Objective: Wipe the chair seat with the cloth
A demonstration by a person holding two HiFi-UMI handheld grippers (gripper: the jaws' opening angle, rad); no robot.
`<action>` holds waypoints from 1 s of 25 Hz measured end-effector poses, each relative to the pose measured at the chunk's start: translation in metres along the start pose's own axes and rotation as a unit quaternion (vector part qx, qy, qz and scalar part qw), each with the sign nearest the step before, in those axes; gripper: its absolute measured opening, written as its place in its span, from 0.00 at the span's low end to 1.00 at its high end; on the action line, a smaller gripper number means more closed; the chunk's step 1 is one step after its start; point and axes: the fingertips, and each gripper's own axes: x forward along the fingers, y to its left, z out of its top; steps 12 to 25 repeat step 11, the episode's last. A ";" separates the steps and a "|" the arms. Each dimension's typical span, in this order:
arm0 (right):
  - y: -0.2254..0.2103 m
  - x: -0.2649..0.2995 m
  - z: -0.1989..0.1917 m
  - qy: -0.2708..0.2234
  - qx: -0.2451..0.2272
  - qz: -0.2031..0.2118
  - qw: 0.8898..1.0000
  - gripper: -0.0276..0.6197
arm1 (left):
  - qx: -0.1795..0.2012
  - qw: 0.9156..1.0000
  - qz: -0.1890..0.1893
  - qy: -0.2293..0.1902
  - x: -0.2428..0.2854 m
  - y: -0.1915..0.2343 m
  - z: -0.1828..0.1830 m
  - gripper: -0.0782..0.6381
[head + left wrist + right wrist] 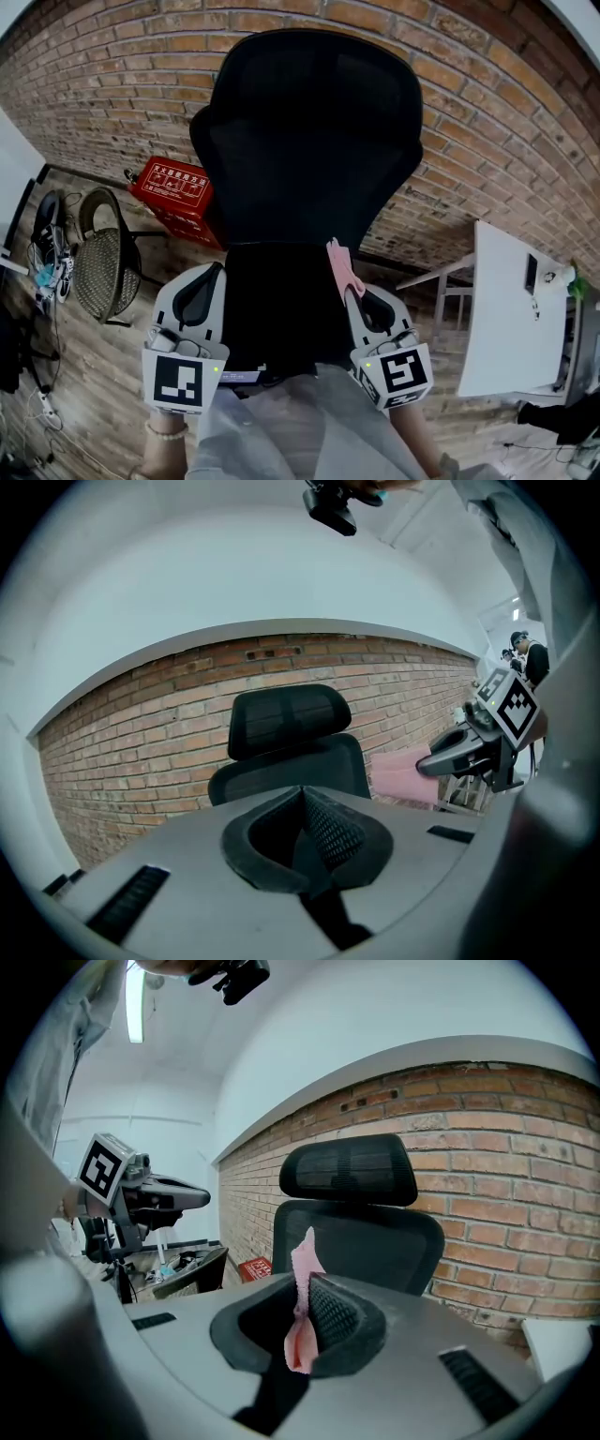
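A black mesh office chair [309, 141] stands right in front of me, its seat [281, 305] between my two grippers. My right gripper [351, 289] is shut on a pink cloth [341, 265], which sticks up past the jaw tips at the seat's right edge. In the right gripper view the cloth [304, 1262] is pinched between the pads, with the chair [361, 1208] behind it. My left gripper [216, 272] hovers at the seat's left edge. In the left gripper view its jaws [302, 797] are closed together with nothing between them, and the right gripper [469, 750] and cloth [403, 775] show at the right.
A brick wall [487, 122] runs behind the chair. A red box [173, 192] and a round mesh chair [101, 262] sit on the wooden floor at the left. A white table [516, 309] stands at the right.
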 end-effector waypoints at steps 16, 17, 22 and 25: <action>0.010 0.003 -0.006 0.011 0.002 0.003 1.000 0.13 | -0.003 1.000 0.003 0.008 -0.006 0.006 -0.012 0.13; 0.010 0.003 -0.006 0.011 0.002 0.003 1.000 0.13 | -0.003 1.000 0.003 0.008 -0.006 0.006 -0.012 0.13; 0.010 0.003 -0.006 0.011 0.002 0.003 1.000 0.13 | -0.003 1.000 0.003 0.008 -0.006 0.006 -0.012 0.13; 0.010 0.003 -0.006 0.011 0.002 0.003 1.000 0.13 | -0.003 1.000 0.003 0.008 -0.006 0.006 -0.012 0.13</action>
